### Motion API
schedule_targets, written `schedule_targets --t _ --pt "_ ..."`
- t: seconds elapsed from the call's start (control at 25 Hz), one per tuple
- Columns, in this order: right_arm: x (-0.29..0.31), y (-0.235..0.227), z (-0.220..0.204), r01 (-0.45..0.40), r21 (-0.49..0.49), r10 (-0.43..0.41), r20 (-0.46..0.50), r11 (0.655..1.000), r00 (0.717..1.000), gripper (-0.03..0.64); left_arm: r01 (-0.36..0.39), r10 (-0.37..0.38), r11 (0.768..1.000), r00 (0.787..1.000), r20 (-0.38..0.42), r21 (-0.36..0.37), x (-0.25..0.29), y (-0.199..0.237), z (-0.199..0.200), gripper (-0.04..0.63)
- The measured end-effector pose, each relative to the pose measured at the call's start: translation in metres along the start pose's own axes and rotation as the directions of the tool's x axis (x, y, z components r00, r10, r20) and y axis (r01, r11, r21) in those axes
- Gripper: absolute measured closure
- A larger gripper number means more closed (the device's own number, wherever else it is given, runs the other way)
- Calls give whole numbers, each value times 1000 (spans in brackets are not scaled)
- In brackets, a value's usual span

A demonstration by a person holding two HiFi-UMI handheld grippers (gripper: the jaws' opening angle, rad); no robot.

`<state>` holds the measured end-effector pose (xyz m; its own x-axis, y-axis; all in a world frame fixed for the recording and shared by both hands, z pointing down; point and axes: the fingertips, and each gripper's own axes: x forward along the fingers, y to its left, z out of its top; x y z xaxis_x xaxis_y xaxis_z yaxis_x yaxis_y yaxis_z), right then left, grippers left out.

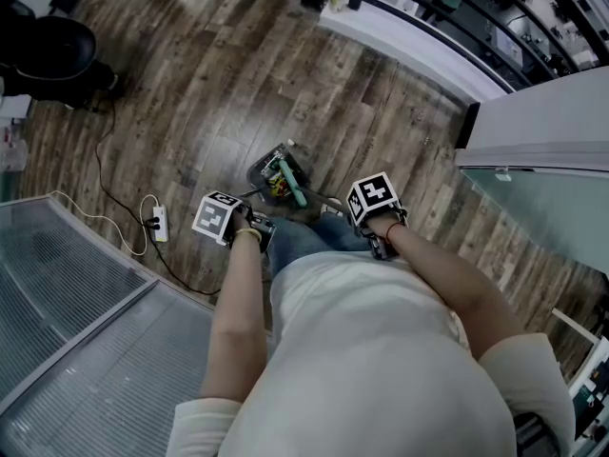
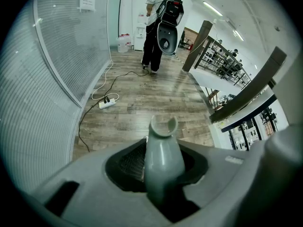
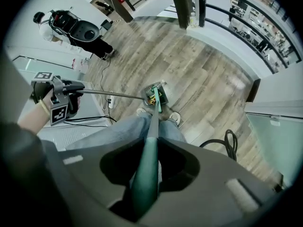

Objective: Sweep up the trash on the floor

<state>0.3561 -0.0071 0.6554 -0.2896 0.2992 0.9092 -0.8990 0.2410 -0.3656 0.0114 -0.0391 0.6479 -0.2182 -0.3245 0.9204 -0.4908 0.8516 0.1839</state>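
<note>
A dark dustpan [image 1: 276, 173] stands on the wood floor just ahead of my feet, with colourful trash inside. A teal broom head [image 1: 298, 194] rests at its mouth. My left gripper [image 1: 257, 227] is shut on the grey dustpan handle [image 2: 162, 157], whose end sticks out past the jaws. My right gripper [image 1: 381, 244] is shut on the green broom handle [image 3: 147, 167], which runs down to the dustpan [image 3: 155, 95]. The right gripper view also shows the left gripper [image 3: 57, 98] and the thin dustpan rod [image 3: 113, 95].
A white power strip [image 1: 159, 222] and its black cable lie left of the dustpan, beside a curved glass wall [image 1: 67, 293]. A coiled black cable [image 3: 228, 143] lies to my right. A person with a backpack [image 2: 161, 18] stands far off. A railing [image 1: 457, 17] edges the floor.
</note>
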Motion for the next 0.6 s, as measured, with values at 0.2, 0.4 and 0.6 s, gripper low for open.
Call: schedule_targets --t 0.2,0.4,0.6 --pt "-2 2 -5 -29 27 29 4 999 1000 518 5 -5 1000 1000 1 0 0 3 -1 479" --pt "-11 2 -13 -62 49 62 8 997 998 517 12 -12 1000 1000 4 -1 -1 4 -1 477" --pt "-22 -5 -21 -109 102 106 33 989 994 517 17 -17 1000 1000 7 -3 -2 7 -3 476"
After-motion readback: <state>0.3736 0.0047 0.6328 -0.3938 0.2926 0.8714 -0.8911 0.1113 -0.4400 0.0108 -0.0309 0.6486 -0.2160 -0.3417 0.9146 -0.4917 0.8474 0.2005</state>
